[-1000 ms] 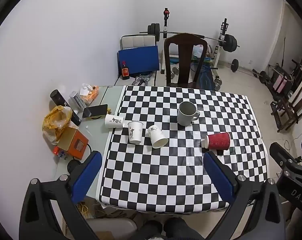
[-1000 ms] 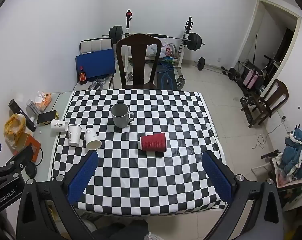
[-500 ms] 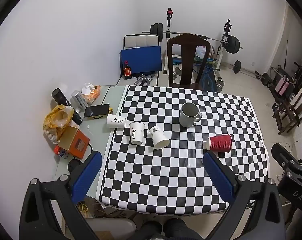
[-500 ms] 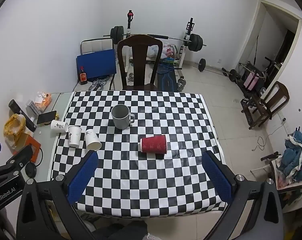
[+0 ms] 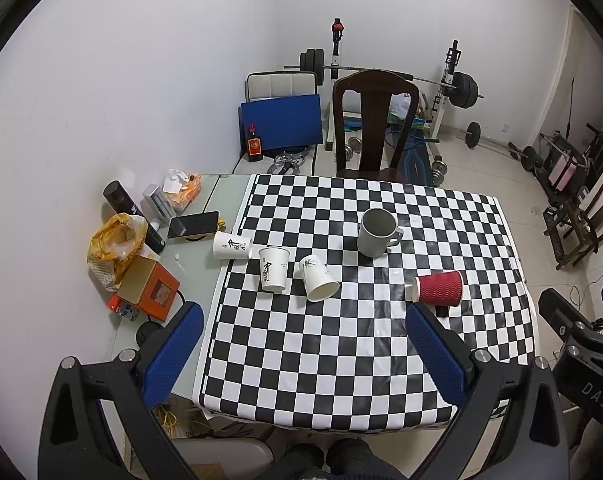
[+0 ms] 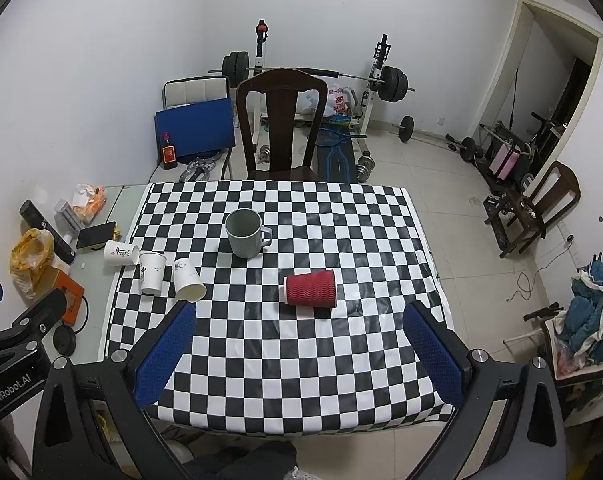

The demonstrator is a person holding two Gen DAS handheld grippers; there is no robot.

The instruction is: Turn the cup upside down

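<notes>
Red cup (image 6: 310, 287) on side | grey mug (image 6: 245, 233) behind | white cups (image 6: 189, 280) left

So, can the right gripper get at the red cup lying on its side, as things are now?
Probably yes. The right gripper is open and the red cup lies just ahead of it on the checkered cloth, with nothing between them; the grey mug stands farther back.

A lived-in home room — a checkered tabletop (image 6: 285, 344) with a wooden dining chair (image 6: 281, 120) at 12 o'clock, a barbell rack (image 6: 317, 76) behind — laundry heaped at 3 o'clock.
</notes>
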